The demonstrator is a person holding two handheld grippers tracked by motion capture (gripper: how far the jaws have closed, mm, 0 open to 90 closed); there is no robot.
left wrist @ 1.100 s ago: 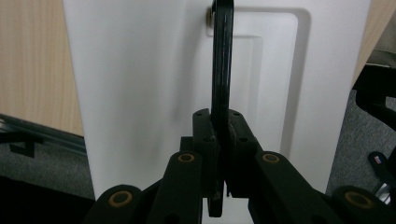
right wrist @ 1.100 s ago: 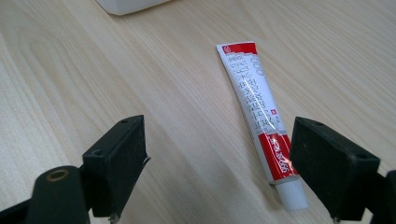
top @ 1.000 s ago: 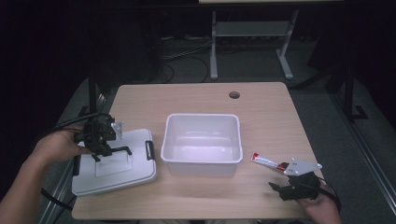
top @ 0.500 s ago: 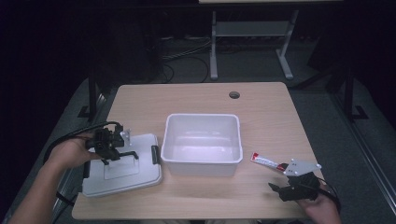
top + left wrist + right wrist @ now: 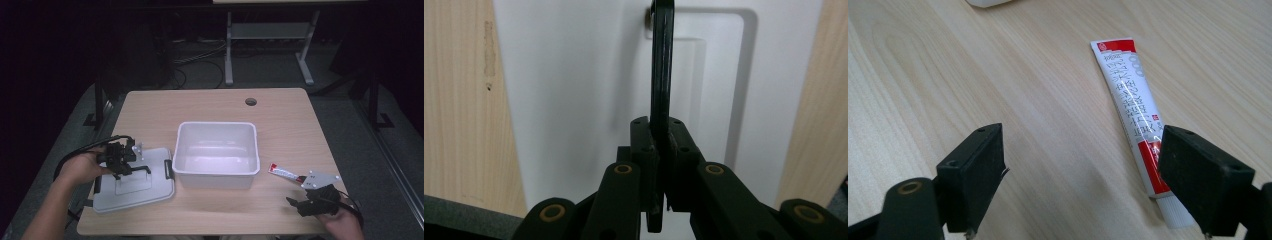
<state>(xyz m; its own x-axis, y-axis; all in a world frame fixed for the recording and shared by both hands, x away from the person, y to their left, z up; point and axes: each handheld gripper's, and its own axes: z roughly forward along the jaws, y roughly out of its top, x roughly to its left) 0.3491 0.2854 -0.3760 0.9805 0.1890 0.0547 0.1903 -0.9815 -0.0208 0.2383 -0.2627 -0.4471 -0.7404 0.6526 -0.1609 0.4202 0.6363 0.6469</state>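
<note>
A white lid (image 5: 150, 192) with black side clips lies flat at the table's left, beside the white bin (image 5: 216, 124). My left gripper (image 5: 124, 164) is shut on the lid's black handle (image 5: 142, 169). In the left gripper view the handle (image 5: 661, 65) runs straight up from between my closed jaws, over the lid (image 5: 574, 100). My right gripper (image 5: 296, 205) rests at the table's front right, open, with nothing between its fingers. A red and white toothpaste tube (image 5: 282, 172) lies just beyond it; in the right gripper view (image 5: 1083, 175) the tube (image 5: 1135, 110) has its cap end by the right jaw.
The bin is empty and stands in the middle of the wooden table (image 5: 200, 105). A round cable hole (image 5: 250, 101) sits near the far edge. Behind the table, a white desk frame (image 5: 270, 30) and cables on the dark floor.
My left gripper has come down with the lid, towards the front and a little toward the bin; the lid now lies flat. The right gripper and the tube have not moved.
</note>
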